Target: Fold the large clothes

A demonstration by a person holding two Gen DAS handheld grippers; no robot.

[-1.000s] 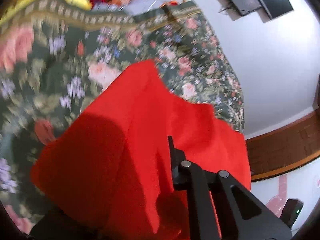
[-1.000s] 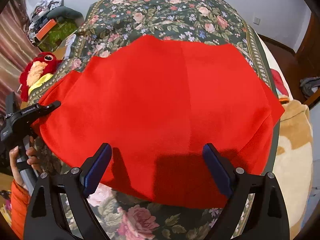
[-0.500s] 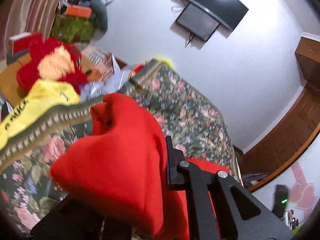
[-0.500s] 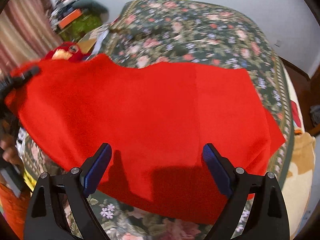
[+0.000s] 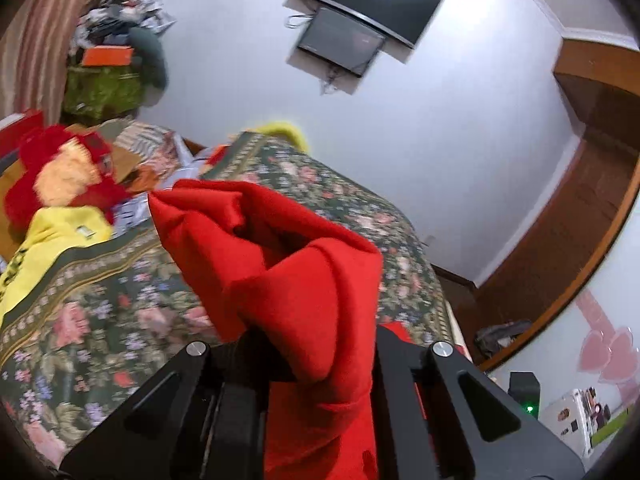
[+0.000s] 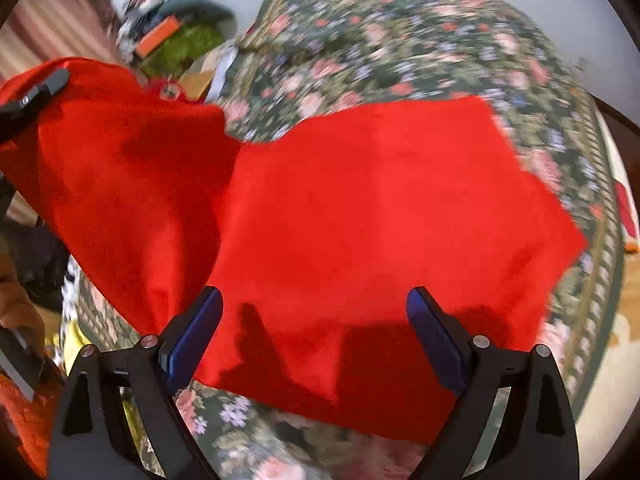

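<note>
A large red cloth (image 6: pixel 380 208) lies spread on the floral bedspread (image 6: pixel 420 40). Its left side is lifted off the bed. My left gripper (image 5: pixel 316 344) is shut on a bunched corner of the red cloth (image 5: pixel 288 264), which hides the fingertips. In the right wrist view the left gripper (image 6: pixel 36 94) shows at the far left, holding that raised corner high. My right gripper (image 6: pixel 314 320) is open and empty, hovering over the near edge of the cloth with its blue pads (image 6: pixel 434 332) apart.
A red and yellow plush toy (image 5: pixel 56 184) and a cluttered pile (image 5: pixel 116 64) sit beyond the bed's left side. A wall TV (image 5: pixel 360 20) and a wooden door (image 5: pixel 592 168) are behind. A beige blanket (image 6: pixel 628 280) lies off the bed's right side.
My left gripper has lifted its corner of the red cloth up off the bed and carried it over. The cloth's left part now hangs raised. The right gripper stayed open, drifting slightly.
</note>
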